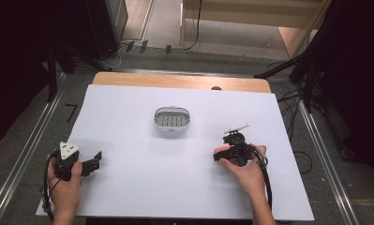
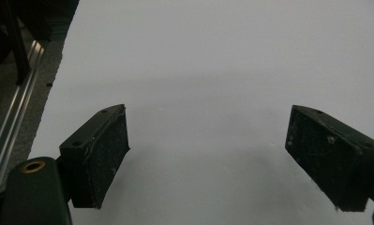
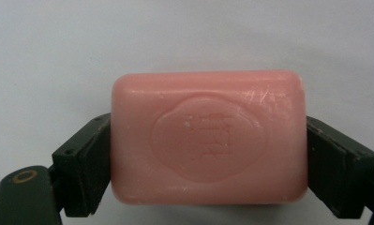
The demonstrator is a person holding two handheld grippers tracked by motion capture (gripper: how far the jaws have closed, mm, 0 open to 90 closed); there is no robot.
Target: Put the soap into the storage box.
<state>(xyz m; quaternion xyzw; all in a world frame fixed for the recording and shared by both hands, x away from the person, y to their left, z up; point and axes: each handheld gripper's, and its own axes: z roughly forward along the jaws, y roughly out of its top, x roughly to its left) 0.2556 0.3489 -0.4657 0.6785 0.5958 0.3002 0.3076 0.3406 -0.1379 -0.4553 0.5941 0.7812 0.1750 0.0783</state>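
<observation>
My right claw clamps the soap by its short ends; it looks hard, slick, fairly light.

The soap at the frame's centre looks waxy and smooth, with a faint sheen and an embossed seal. The right tool has matt black pads, scuffed. White matt paper covers the wooden desk. The dish looks like smooth plastic.
</observation>
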